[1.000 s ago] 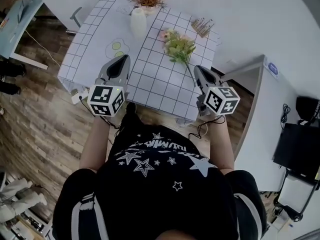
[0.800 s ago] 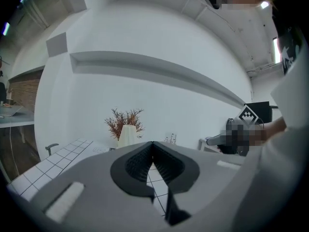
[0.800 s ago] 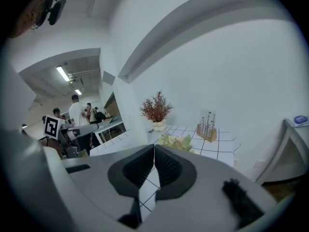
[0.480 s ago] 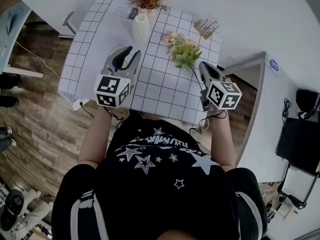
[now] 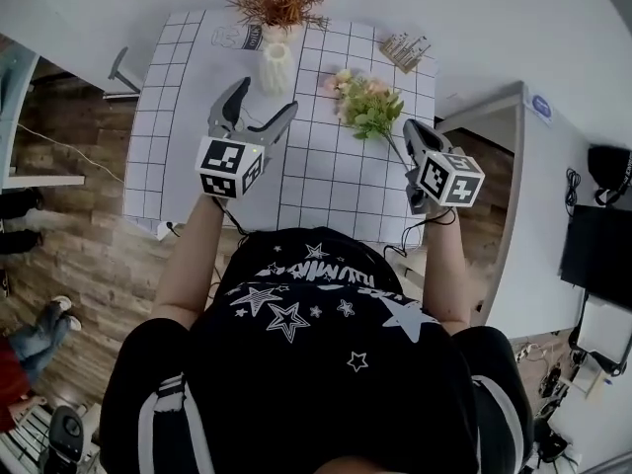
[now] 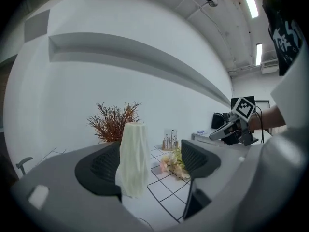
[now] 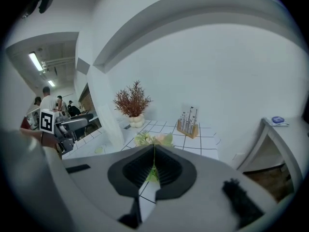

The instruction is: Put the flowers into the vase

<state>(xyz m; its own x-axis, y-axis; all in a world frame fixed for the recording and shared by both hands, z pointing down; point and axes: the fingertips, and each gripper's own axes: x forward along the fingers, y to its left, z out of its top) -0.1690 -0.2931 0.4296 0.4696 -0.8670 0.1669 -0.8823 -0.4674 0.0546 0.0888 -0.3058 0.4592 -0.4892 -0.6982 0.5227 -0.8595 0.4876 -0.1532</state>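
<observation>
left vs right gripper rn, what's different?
The left gripper has its jaws apart, just opened, with nothing gripped; the right gripper is shut on the flowers by the stem. The left gripper faces the vase, which stands just beyond its tips; the right gripper faces the flowers. Both point away from the person, across the table.
</observation>
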